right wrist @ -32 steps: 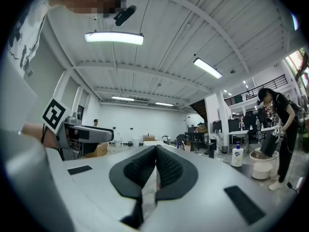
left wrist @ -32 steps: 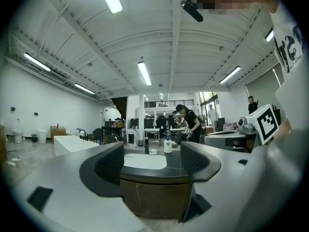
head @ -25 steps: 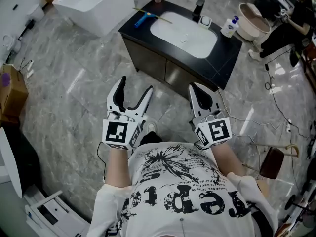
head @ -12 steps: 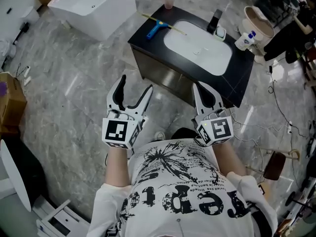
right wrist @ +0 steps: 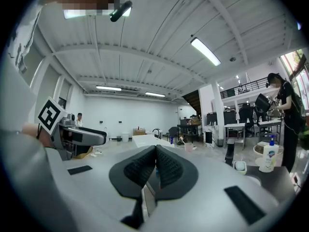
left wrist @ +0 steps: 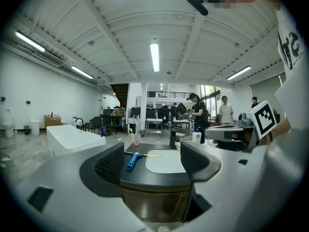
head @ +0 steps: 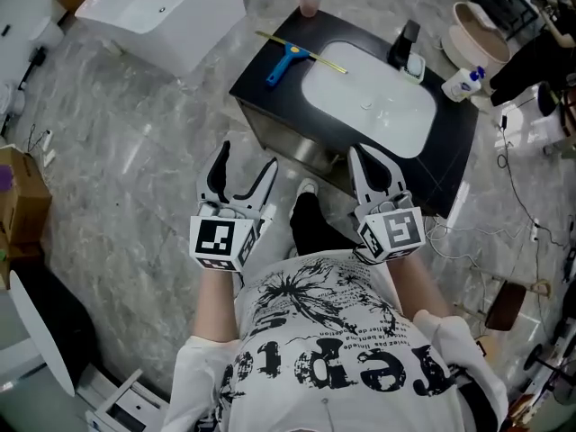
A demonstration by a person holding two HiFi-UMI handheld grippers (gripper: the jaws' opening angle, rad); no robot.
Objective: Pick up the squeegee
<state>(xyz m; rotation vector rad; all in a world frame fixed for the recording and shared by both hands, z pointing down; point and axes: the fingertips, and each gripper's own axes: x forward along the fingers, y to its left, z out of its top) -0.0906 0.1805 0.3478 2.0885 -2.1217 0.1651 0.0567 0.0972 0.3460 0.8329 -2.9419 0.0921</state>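
The squeegee (head: 290,55) has a blue handle and a long thin yellowish blade; it lies on the far left of the black vanity top (head: 261,77), beside the white basin (head: 369,111). In the left gripper view the squeegee (left wrist: 132,159) shows between the jaws, well ahead. My left gripper (head: 241,167) is open and empty, held in the air short of the vanity's front. My right gripper (head: 369,162) is shut with nothing in it, level with the cabinet's front edge. The shut pads (right wrist: 155,167) meet in the right gripper view.
A black tap (head: 402,43), a soap dish (head: 415,66) and a pink cup (head: 309,5) stand at the back of the vanity. A white bathtub (head: 171,12) sits to the left. A white bottle (head: 463,84), cables (head: 522,205) and a cardboard box (head: 20,196) lie around. People stand far off.
The vanity has drawn nearer and lower in the head view as the person stepped toward it. Both grippers keep their pose, left open and right shut.
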